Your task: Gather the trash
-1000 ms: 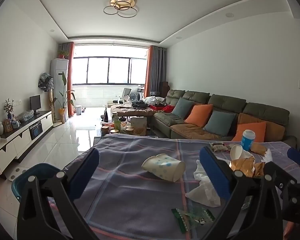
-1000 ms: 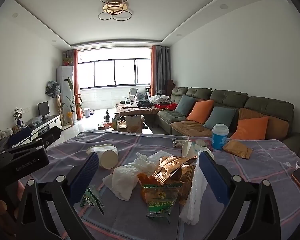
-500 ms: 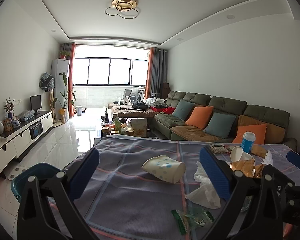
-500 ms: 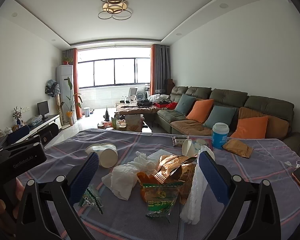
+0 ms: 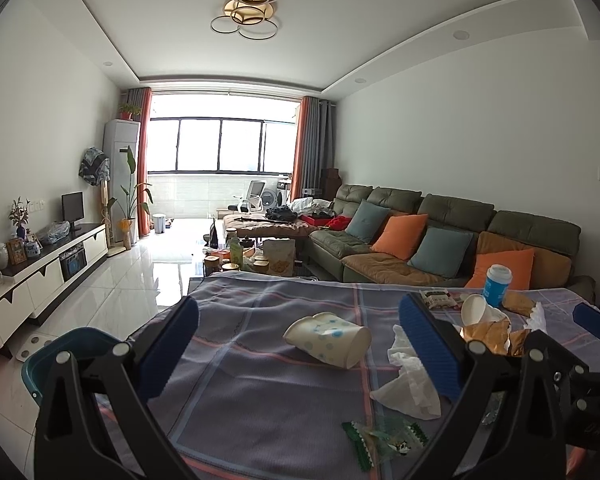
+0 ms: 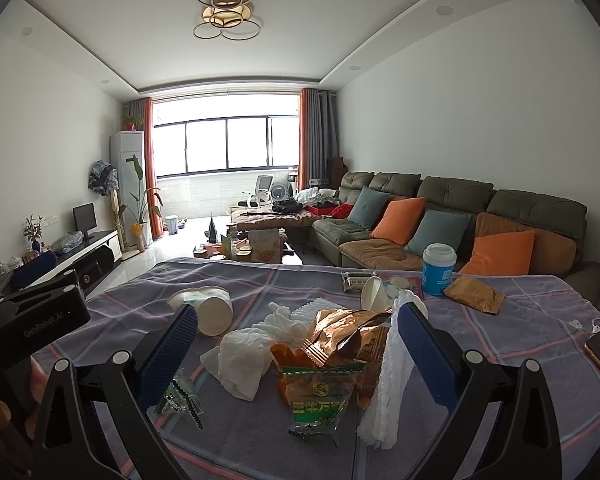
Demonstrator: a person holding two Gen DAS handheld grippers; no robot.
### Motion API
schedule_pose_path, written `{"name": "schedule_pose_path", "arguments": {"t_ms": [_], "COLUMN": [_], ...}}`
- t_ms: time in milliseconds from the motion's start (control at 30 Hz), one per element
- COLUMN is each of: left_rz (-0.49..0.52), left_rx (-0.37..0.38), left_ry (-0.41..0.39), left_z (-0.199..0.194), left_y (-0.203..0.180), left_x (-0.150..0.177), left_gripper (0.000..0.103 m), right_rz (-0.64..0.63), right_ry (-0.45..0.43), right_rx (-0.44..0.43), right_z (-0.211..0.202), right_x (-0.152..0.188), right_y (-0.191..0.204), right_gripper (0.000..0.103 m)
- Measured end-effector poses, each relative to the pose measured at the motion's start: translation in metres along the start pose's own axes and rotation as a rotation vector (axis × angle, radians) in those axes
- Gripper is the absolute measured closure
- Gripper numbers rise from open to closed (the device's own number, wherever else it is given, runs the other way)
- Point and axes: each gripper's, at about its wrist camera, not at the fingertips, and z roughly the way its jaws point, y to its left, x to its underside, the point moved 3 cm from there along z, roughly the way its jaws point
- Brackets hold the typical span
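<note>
The bench (image 6: pixel 532 320) wore a grey-purple cloth crossed by pink and blue lines. Ahead of the left hand-held gripper (image 5: pixel 298 338), whose pads were blue on black arms, lay a cream paper cup (image 5: pixel 327 339) with pale blue dots. Between the right hand-held gripper's (image 6: pixel 298 346) blue pads lay a gold foil wrapper (image 6: pixel 348 330) and a green-and-orange snack bag (image 6: pixel 320 394); white tissue (image 6: pixel 246 356) sat left of them. Further ahead stood a blue cup (image 6: pixel 439 270) with a white lid.

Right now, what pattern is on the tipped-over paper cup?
White with pale blue dots; the paper cup shows best in the left wrist view.
</note>
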Motion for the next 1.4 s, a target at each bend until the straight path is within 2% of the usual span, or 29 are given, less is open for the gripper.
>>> {"name": "schedule_pose_path", "arguments": {"t_ms": [1400], "left_rz": [-0.010], "left_rx": [0.006], "left_ry": [0.002], "left_z": [0.0021], "left_y": [0.0013], "left_x": [-0.0002], "left_gripper": [0.003], "right_rz": [0.001], "right_ry": [0.004], "right_rx": [0.002], "right_z": [0.0015], "right_x": [0.0008], "right_y": [-0.0010], "right_gripper": [0.004]}}
